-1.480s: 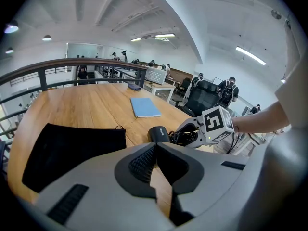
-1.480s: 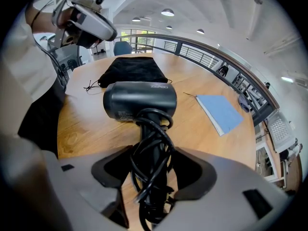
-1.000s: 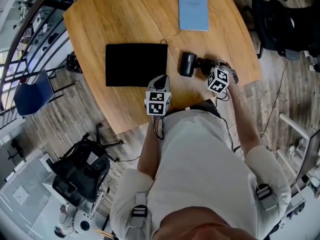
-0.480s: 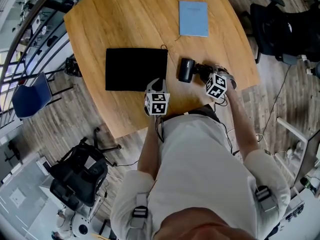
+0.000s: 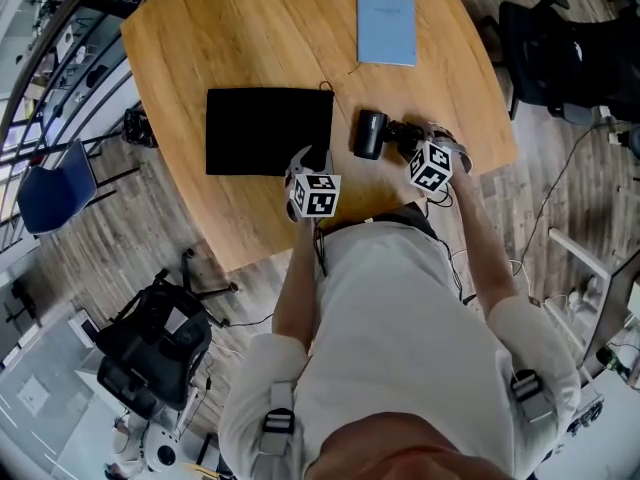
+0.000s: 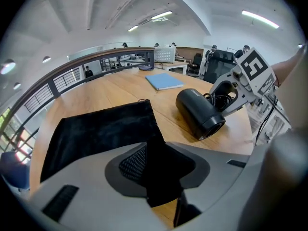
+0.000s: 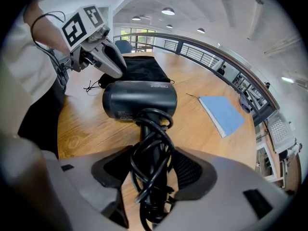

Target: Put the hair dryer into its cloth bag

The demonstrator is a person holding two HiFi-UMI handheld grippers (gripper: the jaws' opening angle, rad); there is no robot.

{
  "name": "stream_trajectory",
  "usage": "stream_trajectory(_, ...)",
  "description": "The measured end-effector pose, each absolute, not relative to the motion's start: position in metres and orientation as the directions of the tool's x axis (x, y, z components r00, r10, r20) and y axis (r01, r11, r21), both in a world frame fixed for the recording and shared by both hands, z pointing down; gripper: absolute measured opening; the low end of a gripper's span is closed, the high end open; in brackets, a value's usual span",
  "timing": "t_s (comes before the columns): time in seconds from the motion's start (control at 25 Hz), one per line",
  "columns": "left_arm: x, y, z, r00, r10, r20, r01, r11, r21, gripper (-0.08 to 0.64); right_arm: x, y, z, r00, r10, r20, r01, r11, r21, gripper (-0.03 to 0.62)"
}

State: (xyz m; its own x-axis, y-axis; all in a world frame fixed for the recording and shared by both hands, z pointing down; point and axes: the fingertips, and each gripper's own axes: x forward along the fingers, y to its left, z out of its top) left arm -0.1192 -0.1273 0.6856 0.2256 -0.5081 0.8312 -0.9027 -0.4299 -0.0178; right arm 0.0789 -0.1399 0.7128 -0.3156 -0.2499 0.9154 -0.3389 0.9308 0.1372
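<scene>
While the right tongs (image 7: 151, 170) clamp the hair dryer's (image 7: 139, 100) handle by the table's (image 5: 230, 28) near right edge, the left tongs (image 6: 161, 167), jaws just opening, straddle the bag's (image 6: 101, 134) near corner unpinched. Likely next: pinch that edge and lift the mouth open.

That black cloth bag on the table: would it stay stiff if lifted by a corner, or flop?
Probably flop: the cloth bag lies flat on the wooden table with soft, wavy edges. It looks thin and empty, so likely light. Its matte, velvety surface suggests that a push would bunch it rather than slide it.
</scene>
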Motion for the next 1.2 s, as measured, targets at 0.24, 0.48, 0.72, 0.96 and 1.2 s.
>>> stream_trajectory(0.24, -0.115, -0.123, 0.702, 0.214, -0.466, 0.859, -0.88, -0.474, -0.038, 0.129, 0.078, -0.139, 0.712, -0.314, -0.254, 0.915, -0.341, 0.929, 0.141, 0.272)
stream_trajectory(0.48, -0.11, -0.125, 0.705, 0.226, -0.444, 0.867, -0.863, -0.503, -0.033, 0.166, 0.078, -0.14, 0.712, -0.311, -0.253, 0.916, -0.343, 0.929, 0.14, 0.273)
stream_trajectory(0.72, -0.098, -0.123, 0.698, 0.279, -0.419, 0.864, -0.848, -0.53, 0.017, 0.222, 0.078, -0.139, 0.712, -0.31, -0.255, 0.916, -0.344, 0.928, 0.142, 0.273)
stream_trajectory(0.96, -0.086, -0.118, 0.699, 0.293, -0.4, 0.869, -0.839, -0.544, 0.033, 0.222, 0.079, -0.14, 0.711, -0.308, -0.26, 0.915, -0.347, 0.926, 0.146, 0.273)
stream_trajectory(1.2, -0.088, -0.119, 0.708, 0.244, -0.404, 0.882, -0.847, -0.531, -0.009, 0.135, 0.078, -0.14, 0.713, -0.309, -0.263, 0.914, -0.347, 0.926, 0.149, 0.273)
